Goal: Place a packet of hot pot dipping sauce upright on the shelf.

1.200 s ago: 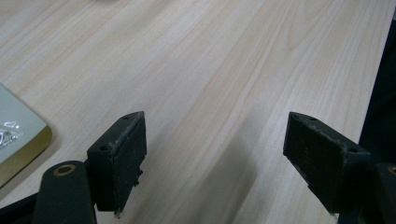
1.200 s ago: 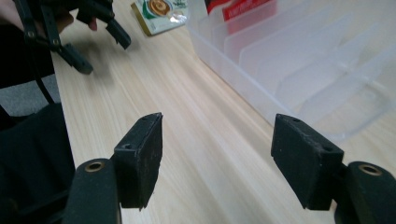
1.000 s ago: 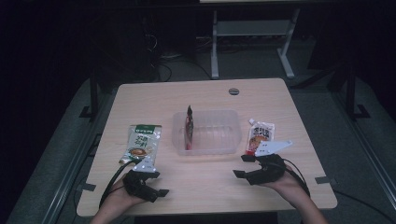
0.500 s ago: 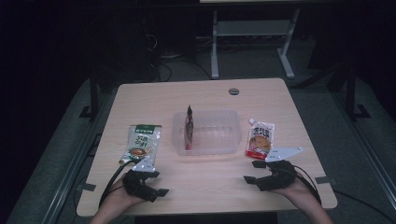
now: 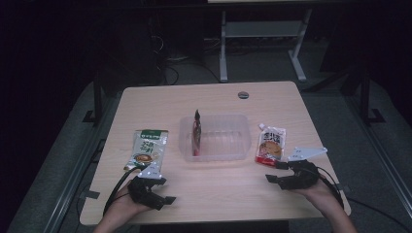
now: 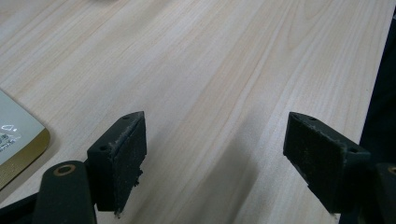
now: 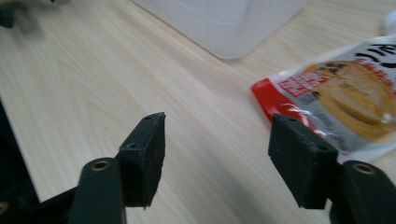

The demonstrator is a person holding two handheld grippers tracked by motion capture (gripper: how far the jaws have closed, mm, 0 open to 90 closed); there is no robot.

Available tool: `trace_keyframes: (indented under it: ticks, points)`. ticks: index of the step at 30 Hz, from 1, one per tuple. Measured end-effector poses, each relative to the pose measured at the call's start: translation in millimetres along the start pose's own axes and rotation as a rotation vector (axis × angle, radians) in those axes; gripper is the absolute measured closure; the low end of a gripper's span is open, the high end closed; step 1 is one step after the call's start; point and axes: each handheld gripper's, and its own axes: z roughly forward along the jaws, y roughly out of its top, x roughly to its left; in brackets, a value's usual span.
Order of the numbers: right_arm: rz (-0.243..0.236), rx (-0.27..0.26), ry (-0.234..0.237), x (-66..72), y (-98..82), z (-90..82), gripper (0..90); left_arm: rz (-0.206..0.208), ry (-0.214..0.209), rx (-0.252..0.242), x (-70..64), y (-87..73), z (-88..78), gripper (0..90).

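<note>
A red and white spouted pouch [image 5: 271, 144] lies flat to the right of a clear plastic container [image 5: 232, 154], and a slim red sachet [image 5: 196, 132] stands upright in the container's left side. A green pouch [image 5: 147, 149] lies to the left. My right gripper [image 5: 275, 172] rests near the front edge just below the red pouch. Its jaws have just been closing and stand open with nothing between them [image 7: 217, 135]; the pouch [image 7: 336, 93] lies just beyond the right jaw. My left gripper [image 5: 165, 190] is open over bare wood [image 6: 215, 135], with the green pouch's corner [image 6: 14, 135] at its left.
The wooden table [image 5: 218, 194] has a round cable hole [image 5: 243, 94] at the back. Beyond the table are a dark floor and a metal stand [image 5: 262, 34]. The container's corner [image 7: 224, 23] lies ahead of the right gripper.
My right gripper has slid to the right along the front of the table, and its grey plate no longer covers the red pouch's lower end. The left gripper has stayed put.
</note>
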Motion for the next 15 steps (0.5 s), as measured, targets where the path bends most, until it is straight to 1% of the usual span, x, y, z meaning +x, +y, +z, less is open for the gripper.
trace_keyframes:
  ticks: [1,4,5,6,7,8,10,11,12,15]
  points:
    - [-0.003,-0.004,-0.006,-3.0,-0.3,-0.1,37.6,-0.001,0.000,0.000,0.0,0.0,0.1,21.2]
    - [0.012,-0.004,-0.023,-9.3,-0.3,-1.2,47.7,0.000,0.000,0.001,-0.1,0.1,0.4,21.2]
    - [0.014,-0.009,-0.036,-11.8,0.2,-1.4,55.3,0.001,0.000,0.001,-0.1,0.2,0.3,21.2]
    - [0.019,-0.010,-0.038,-14.9,0.8,-1.5,62.6,0.001,-0.001,0.002,0.0,0.3,0.2,21.2]
    - [0.033,-0.009,-0.030,-17.4,1.5,-2.0,67.7,0.000,-0.002,0.001,-0.2,0.4,0.3,21.2]
    - [0.033,-0.019,-0.037,-20.1,2.1,-2.1,74.3,0.001,-0.004,0.000,-0.3,0.4,0.3,21.2]
    - [0.050,-0.023,-0.042,-25.6,4.3,-2.1,82.6,-0.005,-0.005,-0.005,-0.9,0.5,0.9,21.2]
    - [0.045,-0.025,-0.048,-27.7,5.1,-1.8,86.2,-0.001,-0.005,-0.004,-0.7,0.6,1.1,21.2]
    - [0.048,-0.031,-0.053,-30.0,6.6,-0.9,88.8,-0.003,-0.007,-0.004,-0.8,0.6,1.4,21.2]
    - [0.044,-0.035,-0.066,-36.3,11.3,3.2,89.5,0.004,-0.010,0.007,-0.5,1.3,1.4,21.2]
